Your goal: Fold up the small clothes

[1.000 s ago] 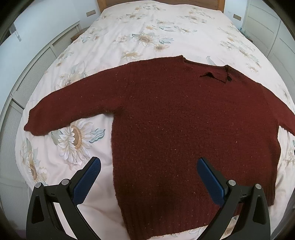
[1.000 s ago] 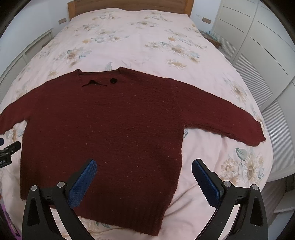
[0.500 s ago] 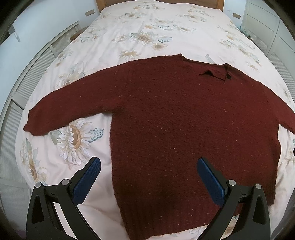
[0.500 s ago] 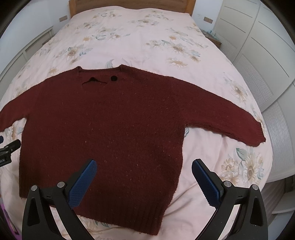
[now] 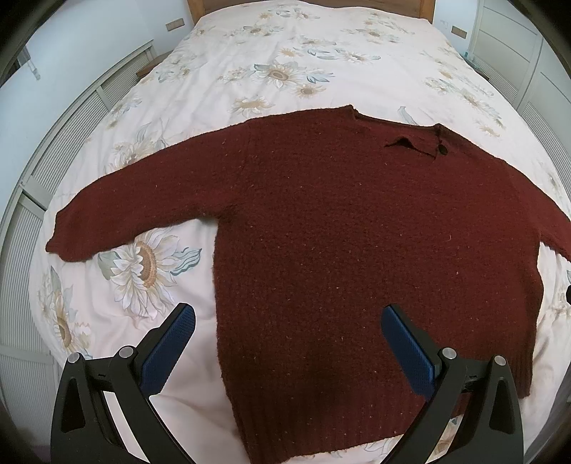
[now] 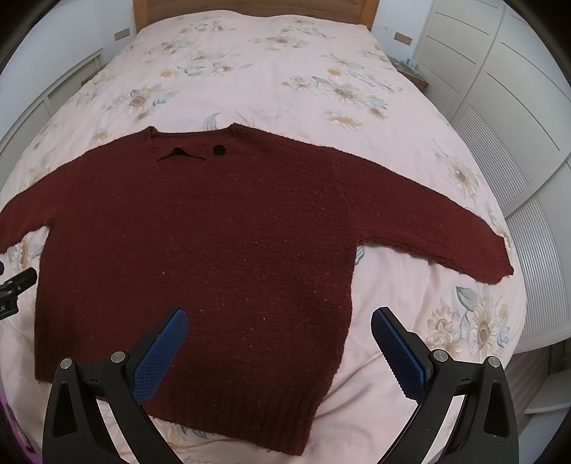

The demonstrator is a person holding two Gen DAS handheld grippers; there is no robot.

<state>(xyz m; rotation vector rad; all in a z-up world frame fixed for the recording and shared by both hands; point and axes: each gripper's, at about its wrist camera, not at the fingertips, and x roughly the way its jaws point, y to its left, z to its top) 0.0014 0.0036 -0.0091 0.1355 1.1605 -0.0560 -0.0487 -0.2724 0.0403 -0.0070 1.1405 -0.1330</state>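
A dark red knitted sweater [image 5: 357, 232] [image 6: 214, 250] lies flat on the bed, both sleeves spread sideways and the ribbed hem toward me. A black button [image 6: 218, 150] sits near its neckline. My left gripper [image 5: 287, 316] hovers open above the hem's left side, holding nothing. My right gripper [image 6: 278, 319] hovers open over the hem's right side, also holding nothing. The left sleeve's cuff [image 5: 62, 246] lies near the bed's left edge, and the right cuff [image 6: 499, 266] near the right edge.
The bed [image 5: 285, 57] has a pale cover printed with sunflowers and a wooden headboard [image 6: 249, 9]. White slatted panels [image 5: 32, 185] run along the left and white wardrobe doors [image 6: 506, 107] along the right. The other gripper's tip [image 6: 18, 282] shows at the left edge.
Both views have drifted slightly back and up, so the sweater sits a little lower in the frames. The sweater itself has not moved, and both grippers stay open.
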